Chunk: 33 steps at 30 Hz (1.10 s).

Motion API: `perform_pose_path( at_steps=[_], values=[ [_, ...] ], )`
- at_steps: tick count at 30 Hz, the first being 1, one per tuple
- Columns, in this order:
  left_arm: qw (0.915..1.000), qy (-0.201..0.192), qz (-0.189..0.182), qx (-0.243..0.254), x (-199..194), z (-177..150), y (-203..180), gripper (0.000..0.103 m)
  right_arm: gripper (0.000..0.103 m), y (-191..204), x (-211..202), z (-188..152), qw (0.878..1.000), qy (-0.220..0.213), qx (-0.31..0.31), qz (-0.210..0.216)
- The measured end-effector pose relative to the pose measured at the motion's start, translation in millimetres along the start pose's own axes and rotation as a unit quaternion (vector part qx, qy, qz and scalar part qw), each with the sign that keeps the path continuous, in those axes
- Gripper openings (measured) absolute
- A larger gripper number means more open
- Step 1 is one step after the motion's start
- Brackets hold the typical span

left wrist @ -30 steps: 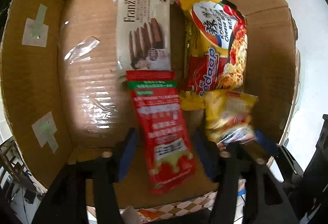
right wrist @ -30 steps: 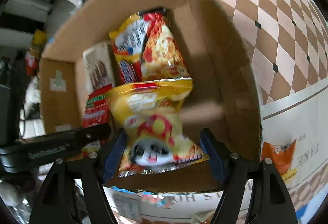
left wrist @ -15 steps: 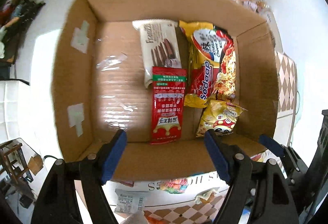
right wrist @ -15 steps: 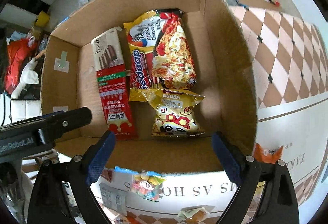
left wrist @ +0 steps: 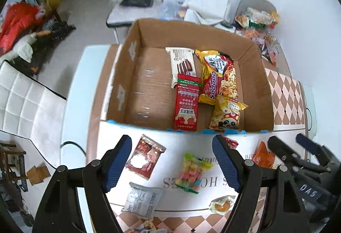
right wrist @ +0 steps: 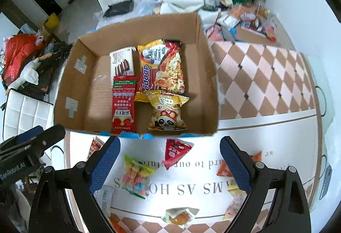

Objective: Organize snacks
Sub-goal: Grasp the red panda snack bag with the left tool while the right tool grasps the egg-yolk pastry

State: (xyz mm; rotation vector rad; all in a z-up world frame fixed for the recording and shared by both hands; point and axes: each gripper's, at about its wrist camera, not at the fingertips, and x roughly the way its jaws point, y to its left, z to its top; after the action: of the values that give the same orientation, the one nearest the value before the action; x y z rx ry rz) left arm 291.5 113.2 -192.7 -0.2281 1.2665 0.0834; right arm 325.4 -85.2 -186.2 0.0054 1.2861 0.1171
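Both grippers have risen out of the cardboard box (left wrist: 251, 105) since a second ago and let go of their packets, which now lie inside it; the box sits on the worktop (right wrist: 266, 126), its near wall just beyond the fingertips in both views; inside, 4 packets lie against the right half of the floor, in 2 rows: the noodle packet (right wrist: 162, 69) at the back right, the white biscuit packet (right wrist: 122, 61) beside it on the left, the yellow panda bag (right wrist: 167, 112) in front of the noodles and overlapping their lower edge, the red sachet (right wrist: 124, 104) in front of the biscuits; the left half of the box floor is bare; the left gripper (left wrist: 171, 163) has its fingers spread with nothing between them, hanging over loose snacks on the white mat; the right gripper (right wrist: 170, 166) likewise stands spread and empty; a rainbow candy bag (left wrist: 191, 173) and a red triangular packet (right wrist: 175, 151) lie on the mat, apart from each other.
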Motion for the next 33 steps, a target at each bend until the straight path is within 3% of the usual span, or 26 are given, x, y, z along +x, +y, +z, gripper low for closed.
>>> perform_pose_path(
  at_steps=[9, 18, 23, 27, 29, 33],
  values=[
    [0.9985, -0.054, 0.003, 0.004, -51.6, -40.0, 4.1, 0.077, 0.097, 6.6, -67.7, -37.5, 0.998, -0.054, -0.013, -0.004],
    [0.9981, -0.062, -0.002, -0.002, -79.0, -78.8, 12.9, 0.077, 0.097, 13.2, -111.6, -75.8, 0.997, -0.067, -0.013, 0.018],
    [0.9996, -0.008, 0.016, -0.022, -55.2, -120.2, 29.0, 0.077, 0.097, 7.6, -91.4, -108.5, 0.999, -0.023, 0.002, 0.025],
    [0.9948, 0.077, 0.014, -0.066, -11.9, -158.4, 49.1, 0.077, 0.097, -5.6, -48.9, -139.6, 0.998, 0.044, 0.028, 0.031],
    [0.9881, 0.118, 0.000, -0.099, 11.1, -178.3, 60.5, 0.077, 0.097, -11.6, -28.9, -152.5, 0.996, 0.072, 0.041, 0.033],
    [0.9671, 0.192, -0.031, -0.164, 54.3, -214.9, 78.7, 0.077, 0.097, -24.9, 14.5, -175.8, 0.989, 0.129, 0.069, 0.039]
  ],
)
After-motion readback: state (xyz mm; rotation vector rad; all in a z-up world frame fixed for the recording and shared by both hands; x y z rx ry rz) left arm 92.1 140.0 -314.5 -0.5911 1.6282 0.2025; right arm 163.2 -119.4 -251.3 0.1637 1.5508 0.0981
